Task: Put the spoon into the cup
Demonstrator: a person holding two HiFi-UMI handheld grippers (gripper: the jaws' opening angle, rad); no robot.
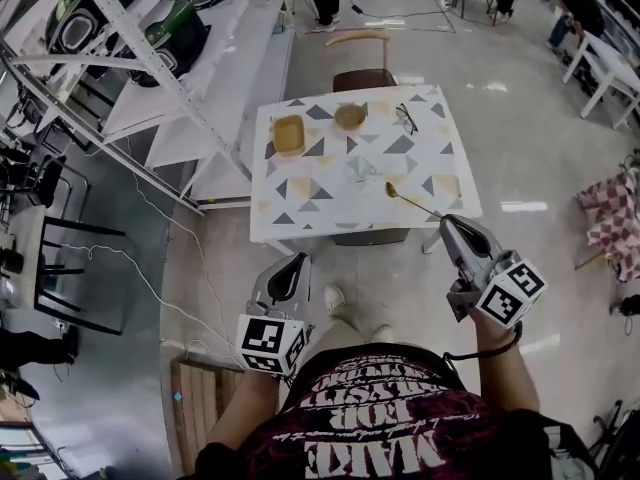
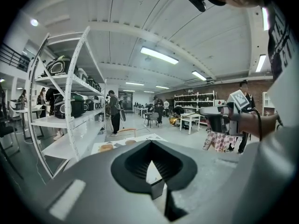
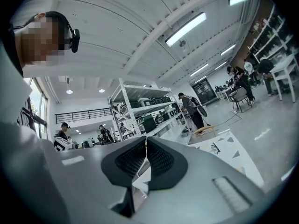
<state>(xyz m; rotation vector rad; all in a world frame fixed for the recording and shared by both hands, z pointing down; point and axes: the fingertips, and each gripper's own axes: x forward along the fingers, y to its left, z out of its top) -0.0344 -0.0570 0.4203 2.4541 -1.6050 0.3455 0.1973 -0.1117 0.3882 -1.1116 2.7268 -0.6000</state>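
A gold spoon [image 1: 412, 201] lies on the right part of the white triangle-patterned table [image 1: 300, 213], its handle pointing toward the near right corner. A clear glass cup [image 1: 361, 169] stands just left of the spoon's bowl. My left gripper [image 1: 290, 261] hangs over the floor in front of the table's near edge, shut and holding nothing. My right gripper [image 1: 448, 224] hovers at the near right corner, close to the spoon's handle end, jaws together and holding nothing. The left gripper [image 2: 150, 143] and the right gripper [image 3: 145, 141] each show pads meeting at the tips in their own views.
A square wooden dish [image 1: 289, 133], a round wooden bowl [image 1: 350, 117] and eyeglasses [image 1: 406, 118] sit at the table's far side. A chair [image 1: 360, 63] stands behind it. White shelving [image 1: 150, 58] runs along the left. A checkered cloth [image 1: 610, 218] hangs at the right.
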